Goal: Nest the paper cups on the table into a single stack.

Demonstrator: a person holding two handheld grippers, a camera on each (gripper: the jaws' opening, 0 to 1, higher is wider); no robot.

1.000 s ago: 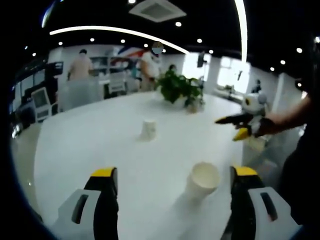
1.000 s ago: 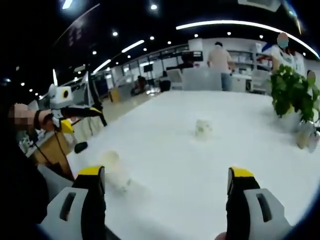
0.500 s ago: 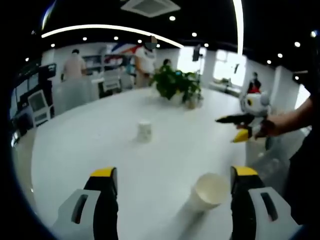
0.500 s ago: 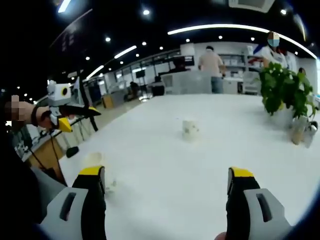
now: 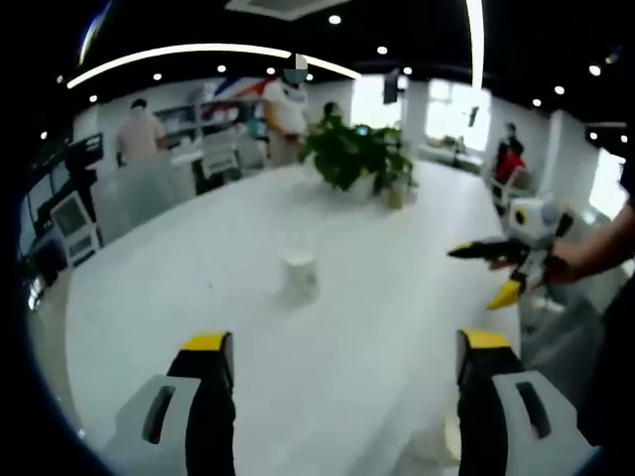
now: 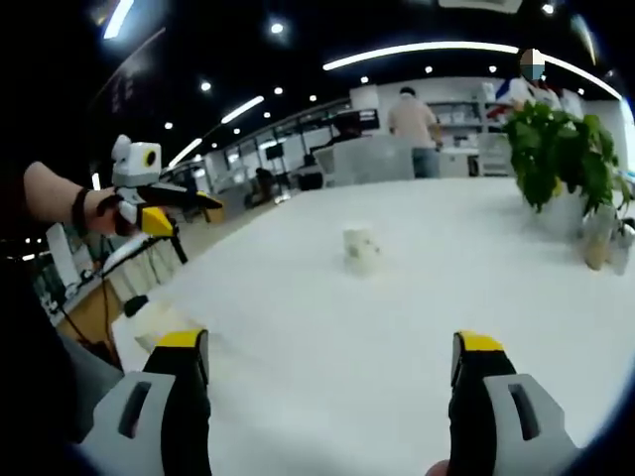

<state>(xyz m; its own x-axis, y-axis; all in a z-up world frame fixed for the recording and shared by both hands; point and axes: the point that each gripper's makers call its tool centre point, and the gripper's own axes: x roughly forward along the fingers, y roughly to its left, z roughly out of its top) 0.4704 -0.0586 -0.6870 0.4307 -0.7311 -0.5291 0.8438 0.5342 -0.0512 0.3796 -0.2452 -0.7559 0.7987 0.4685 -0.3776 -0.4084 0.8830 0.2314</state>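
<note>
Both grippers hover over the white table (image 5: 149, 288) with jaws spread wide and empty, so the reach for a first cup looks to be the step in hand. One paper cup (image 5: 298, 275) stands well out on the table, another (image 6: 164, 324) sits at the near edge beside the right gripper (image 6: 332, 382). Next, I'd judge, the left gripper (image 5: 347, 382) must lower around a cup and close.

Bright office, curved ceiling lights (image 5: 198, 50)

Big open office: long white worktop (image 5: 179, 288), ceiling lights (image 6: 417, 50), green plant (image 5: 352, 154), desks, people standing behind.
</note>
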